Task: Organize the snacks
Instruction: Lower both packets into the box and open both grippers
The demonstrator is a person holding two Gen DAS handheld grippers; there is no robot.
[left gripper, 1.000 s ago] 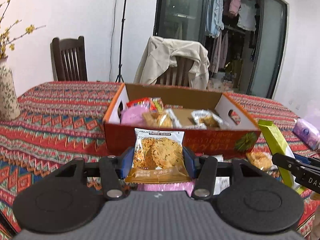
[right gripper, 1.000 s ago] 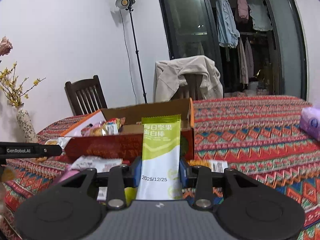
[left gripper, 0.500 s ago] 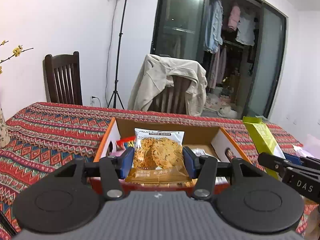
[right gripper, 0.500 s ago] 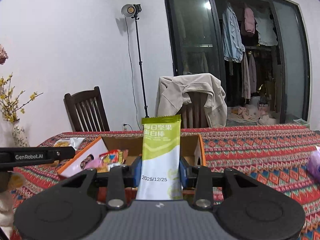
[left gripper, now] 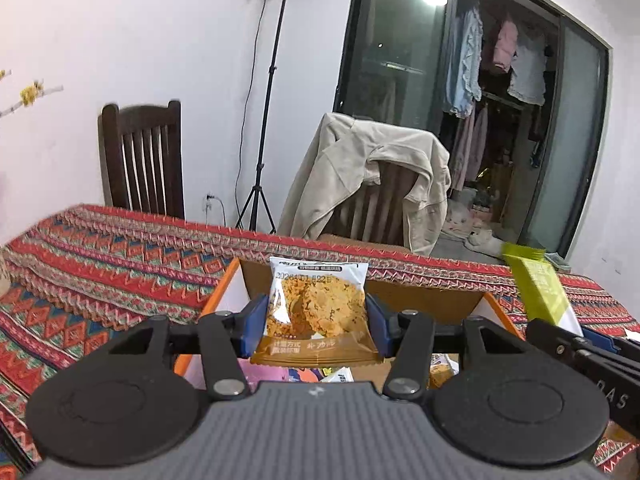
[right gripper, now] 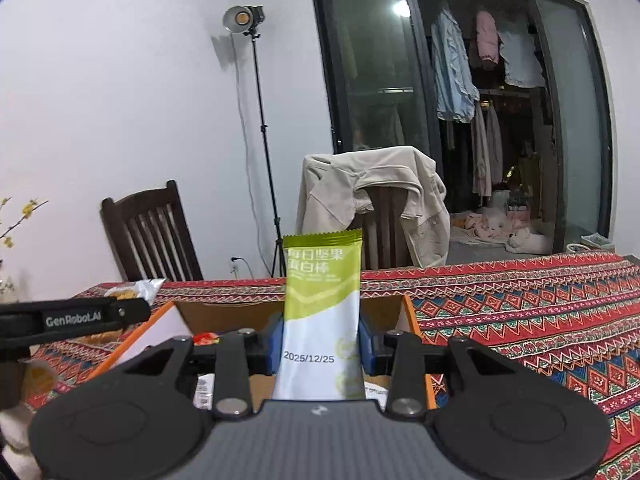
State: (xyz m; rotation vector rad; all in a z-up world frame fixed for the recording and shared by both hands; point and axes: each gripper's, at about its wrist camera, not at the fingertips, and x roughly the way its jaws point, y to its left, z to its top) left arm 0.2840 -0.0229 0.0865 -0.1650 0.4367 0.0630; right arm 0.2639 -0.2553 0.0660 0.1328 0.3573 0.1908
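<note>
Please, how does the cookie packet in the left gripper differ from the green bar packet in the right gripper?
The cookie packet is short, wide and partly clear, so the cookies show; the bar packet is long, narrow and opaque, green above and white below. The cookie packet has a brown band at its bottom; the bar packet carries a printed date there. Both stand upright, clamped between blue pads, over the cardboard box.

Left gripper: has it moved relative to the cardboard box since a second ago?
Yes. The left gripper, shut on the cookie packet, has advanced from short of the cardboard box to over its opening.
</note>
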